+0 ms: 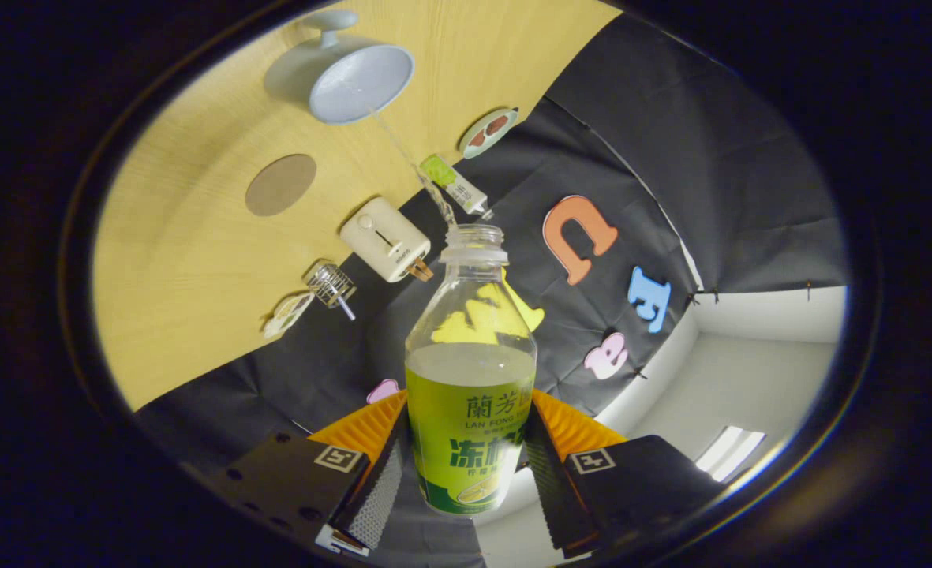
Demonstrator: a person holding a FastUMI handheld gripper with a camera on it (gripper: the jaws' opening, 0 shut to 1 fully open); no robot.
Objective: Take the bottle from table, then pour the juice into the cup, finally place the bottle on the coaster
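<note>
Gripper view: fingers [466,461] pinch the open bottle [469,371], tipped; a thin stream of juice [414,166] runs into the cup [343,71] on the surface [189,252], near the coaster [280,184].

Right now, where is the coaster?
In the gripper view the round brown coaster lies flat on the wooden table, between the cup and the white box, beyond the bottle in the claw.

bottle [470,379] base and label sides, hidden behind the closed jaws
</note>
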